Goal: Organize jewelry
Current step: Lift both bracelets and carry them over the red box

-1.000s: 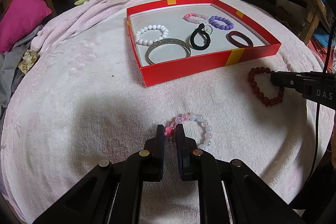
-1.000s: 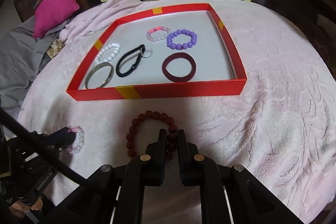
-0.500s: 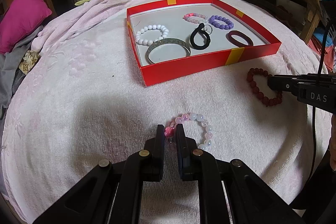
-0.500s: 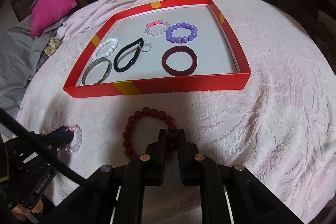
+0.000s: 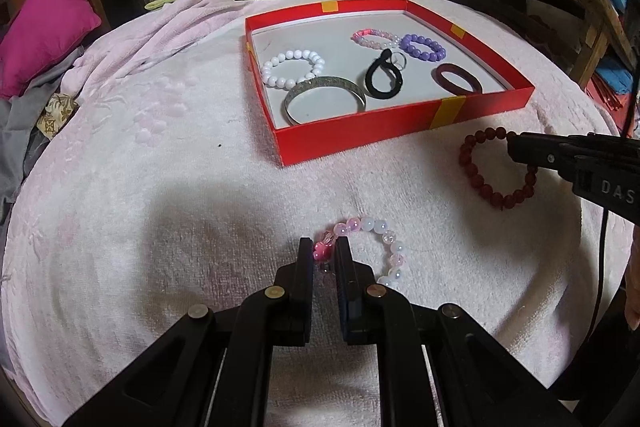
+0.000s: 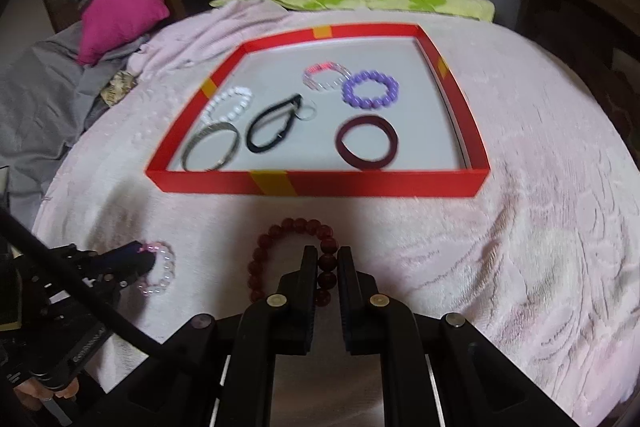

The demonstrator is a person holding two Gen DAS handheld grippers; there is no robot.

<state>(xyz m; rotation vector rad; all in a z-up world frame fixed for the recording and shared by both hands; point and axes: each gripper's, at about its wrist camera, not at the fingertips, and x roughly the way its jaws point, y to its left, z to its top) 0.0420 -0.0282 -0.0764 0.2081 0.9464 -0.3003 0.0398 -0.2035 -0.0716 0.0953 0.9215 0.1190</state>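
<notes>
The left gripper (image 5: 324,253) pinches the pink bracelet (image 5: 370,251) near the blanket's (image 5: 160,207) front edge; the right gripper (image 6: 325,263) clamps the red bracelet (image 6: 288,259) before the tray (image 6: 320,183).

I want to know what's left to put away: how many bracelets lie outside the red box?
2: a pink-white beaded bracelet in the left gripper, and a dark red beaded bracelet in the right gripper.

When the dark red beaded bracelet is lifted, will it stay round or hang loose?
The dark red beaded bracelet, pinched on one side by the right gripper, will probably droop into a loop: separate strung beads, already uneven. Round beads may slip.
</notes>
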